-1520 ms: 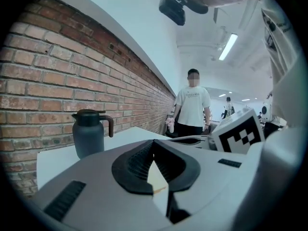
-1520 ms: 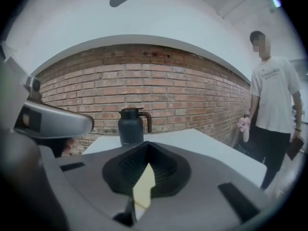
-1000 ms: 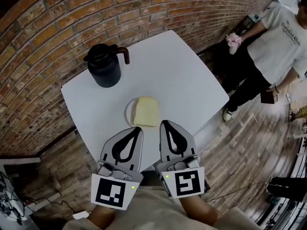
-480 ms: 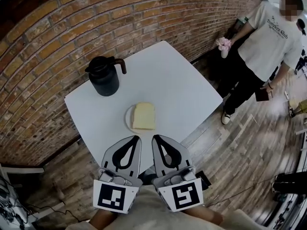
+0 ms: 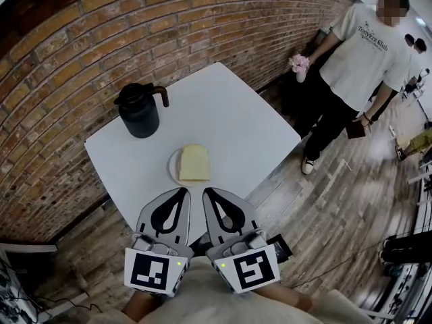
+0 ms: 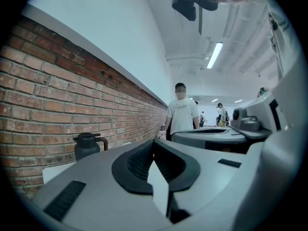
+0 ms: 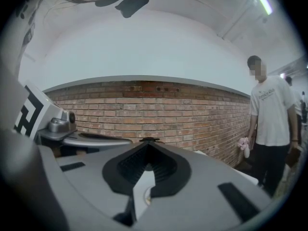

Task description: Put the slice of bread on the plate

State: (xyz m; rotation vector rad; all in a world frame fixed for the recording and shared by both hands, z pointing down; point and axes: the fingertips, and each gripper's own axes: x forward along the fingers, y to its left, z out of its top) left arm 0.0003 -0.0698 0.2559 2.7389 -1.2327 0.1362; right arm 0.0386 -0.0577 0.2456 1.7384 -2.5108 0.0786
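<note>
Pale bread slice (image 5: 193, 163) lay flat on a small white plate (image 5: 171, 169) near the middle of the frame, on a white table (image 5: 236, 113) set against a brick wall (image 5: 88, 39). At lower centre, the left gripper (image 5: 185, 190) and right gripper (image 5: 206, 190) were side by side, tips near the plate but clear of it, each with jaws pressed together on nothing. A black jug (image 5: 138, 110) stood at the tabletop's upper left. A person (image 5: 354, 52) in a white T-shirt stood on the wooden floor (image 5: 337, 201) at upper right.

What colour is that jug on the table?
Dark, nearly black jug; head view shows it best.
</note>
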